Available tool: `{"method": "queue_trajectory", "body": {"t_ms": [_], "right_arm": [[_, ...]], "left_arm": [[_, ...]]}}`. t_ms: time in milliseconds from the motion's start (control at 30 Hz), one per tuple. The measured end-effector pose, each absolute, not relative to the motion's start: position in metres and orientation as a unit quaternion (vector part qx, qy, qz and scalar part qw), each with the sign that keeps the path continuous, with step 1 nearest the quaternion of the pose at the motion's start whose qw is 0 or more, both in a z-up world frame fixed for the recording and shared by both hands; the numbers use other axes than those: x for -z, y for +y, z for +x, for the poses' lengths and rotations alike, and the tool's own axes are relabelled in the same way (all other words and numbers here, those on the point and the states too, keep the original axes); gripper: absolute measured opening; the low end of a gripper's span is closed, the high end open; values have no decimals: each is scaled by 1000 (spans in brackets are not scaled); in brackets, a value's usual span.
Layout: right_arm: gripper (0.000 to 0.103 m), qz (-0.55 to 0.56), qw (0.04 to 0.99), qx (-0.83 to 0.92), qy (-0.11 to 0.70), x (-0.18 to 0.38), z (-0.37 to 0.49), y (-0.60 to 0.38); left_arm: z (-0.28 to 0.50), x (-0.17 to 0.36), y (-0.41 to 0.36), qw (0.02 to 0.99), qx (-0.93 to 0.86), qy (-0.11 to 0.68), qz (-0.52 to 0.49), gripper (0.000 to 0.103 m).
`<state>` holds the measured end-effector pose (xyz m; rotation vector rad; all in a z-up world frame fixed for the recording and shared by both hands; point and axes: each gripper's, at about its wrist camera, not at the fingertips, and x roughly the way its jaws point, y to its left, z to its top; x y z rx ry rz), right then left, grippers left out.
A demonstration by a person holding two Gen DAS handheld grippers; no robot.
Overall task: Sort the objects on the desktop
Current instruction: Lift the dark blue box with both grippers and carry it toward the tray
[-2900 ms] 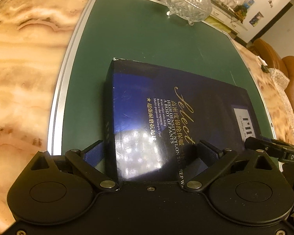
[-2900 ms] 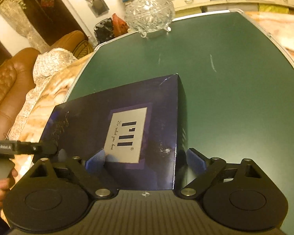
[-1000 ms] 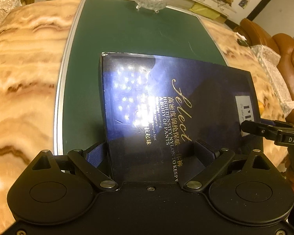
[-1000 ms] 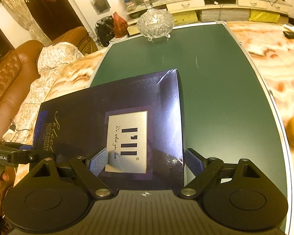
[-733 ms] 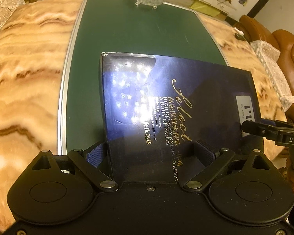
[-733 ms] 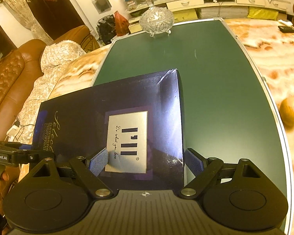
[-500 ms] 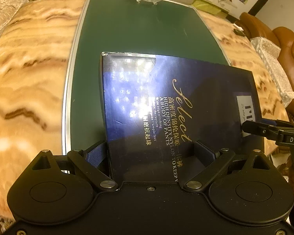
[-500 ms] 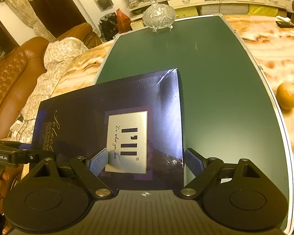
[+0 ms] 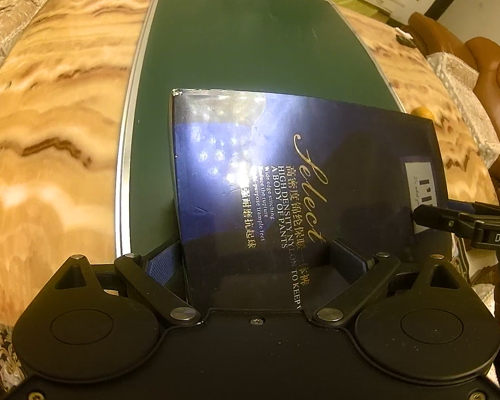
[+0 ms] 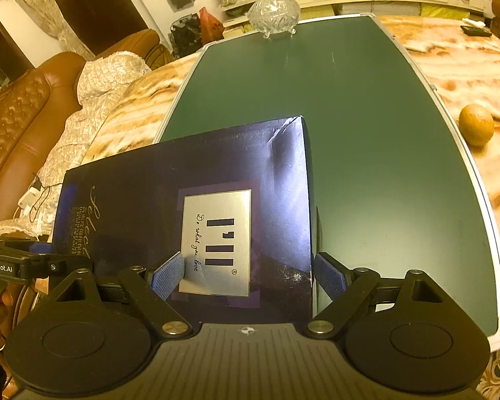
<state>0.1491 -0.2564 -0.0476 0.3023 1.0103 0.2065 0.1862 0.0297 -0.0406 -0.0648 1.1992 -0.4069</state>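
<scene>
Glossy navy box (image 9: pixel 300 180) | gold lettering | silver label | corner creased

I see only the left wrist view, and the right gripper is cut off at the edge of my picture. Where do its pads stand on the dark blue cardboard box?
Observer: On the right gripper, one blue pad lies over the top face of the dark blue cardboard box. The other pad is at the box's side edge.
Operator: What is written on the label?
Observer: The silver label bears four black bars and the handwritten line "Do what you love".
Operator: Is the box damaged on that end?
Observer: The far corner shows a crease.
</scene>
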Motion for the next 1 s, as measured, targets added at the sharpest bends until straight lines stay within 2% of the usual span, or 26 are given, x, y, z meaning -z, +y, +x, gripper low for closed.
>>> {"method": "queue_trajectory", "body": {"t_ms": [433,1000], "right_arm": [[89,149,853,-95,491,65,128,-252],[89,135,854,-87,495,79,140,-248]], "left_arm": [[166,57,35,802,187,567,-32,96],[181,79,35,795,181,577,-43,97]]}}
